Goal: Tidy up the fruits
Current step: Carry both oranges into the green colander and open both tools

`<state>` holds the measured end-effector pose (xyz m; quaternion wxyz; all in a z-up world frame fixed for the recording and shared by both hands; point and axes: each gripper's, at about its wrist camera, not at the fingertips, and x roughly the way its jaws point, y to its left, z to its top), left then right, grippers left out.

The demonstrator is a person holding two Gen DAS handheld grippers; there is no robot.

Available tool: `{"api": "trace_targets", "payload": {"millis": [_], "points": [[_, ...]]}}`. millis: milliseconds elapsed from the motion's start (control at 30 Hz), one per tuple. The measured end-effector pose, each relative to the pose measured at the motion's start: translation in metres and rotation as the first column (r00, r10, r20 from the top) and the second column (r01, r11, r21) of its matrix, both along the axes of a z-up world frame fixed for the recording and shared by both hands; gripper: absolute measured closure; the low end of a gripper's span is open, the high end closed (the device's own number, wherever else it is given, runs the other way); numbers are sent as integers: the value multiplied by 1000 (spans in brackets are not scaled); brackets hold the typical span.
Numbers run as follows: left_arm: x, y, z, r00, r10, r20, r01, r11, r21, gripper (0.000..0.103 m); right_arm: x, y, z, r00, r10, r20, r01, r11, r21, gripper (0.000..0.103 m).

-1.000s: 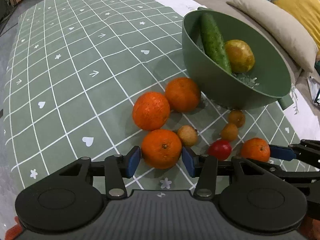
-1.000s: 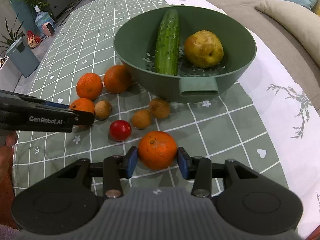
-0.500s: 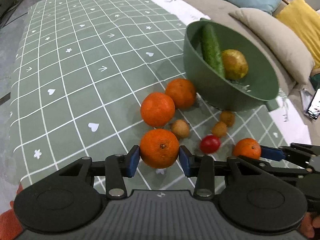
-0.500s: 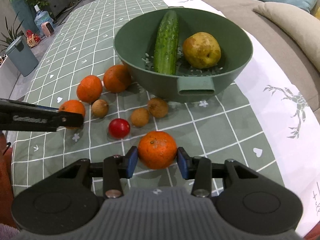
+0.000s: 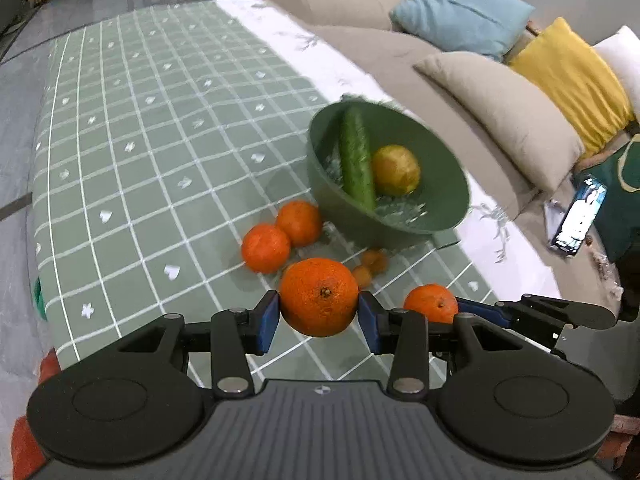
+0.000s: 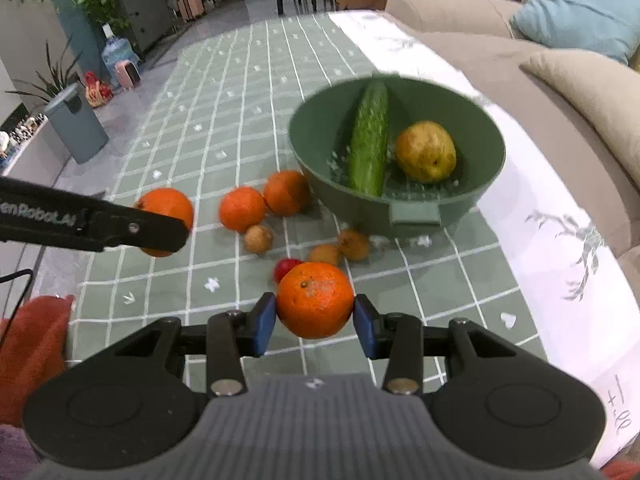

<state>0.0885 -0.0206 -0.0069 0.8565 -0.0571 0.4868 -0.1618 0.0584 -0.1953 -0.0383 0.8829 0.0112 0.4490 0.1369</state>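
My left gripper (image 5: 319, 316) is shut on an orange (image 5: 319, 297), lifted clear of the green checked tablecloth. My right gripper (image 6: 314, 318) is shut on another orange (image 6: 315, 300), also raised; that orange (image 5: 431, 303) shows in the left wrist view too. Ahead stands a green colander bowl (image 6: 408, 204) with a cucumber (image 6: 369, 140) and a yellow pear (image 6: 425, 151) inside. Two more oranges (image 6: 243, 209) (image 6: 286, 193) lie on the cloth left of the bowl. Small brown fruits (image 6: 258, 239) (image 6: 353, 245) and a red one (image 6: 285, 267) lie between.
A beige sofa with a blue cushion (image 5: 460, 16), a beige one and a yellow cushion (image 5: 576, 80) runs along the table's right side. A phone (image 5: 578, 218) lies on the sofa. To the left the table edge drops to the floor, with a grey bin (image 6: 76, 124) and plants.
Both grippers have risen with their oranges off the cloth, so the bowl and loose fruits look smaller and farther. The left jaws tightened slightly onto their orange at the start.
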Motion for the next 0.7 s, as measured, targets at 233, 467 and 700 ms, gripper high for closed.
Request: {"api": "trace_targets", "payload": {"millis": [233, 467, 700], "points": [[13, -19, 32, 997, -45, 59, 46, 999, -11, 55, 2, -11, 44, 993, 12, 115, -10, 1000, -22, 64], [38, -43, 46, 994, -91, 59, 93, 995, -29, 55, 23, -26, 66, 986, 52, 158, -39, 996, -84, 64], [68, -72, 29, 992, -125, -30, 124, 992, -28, 55, 60, -51, 57, 989, 105, 103, -91, 987, -128, 64]]}}
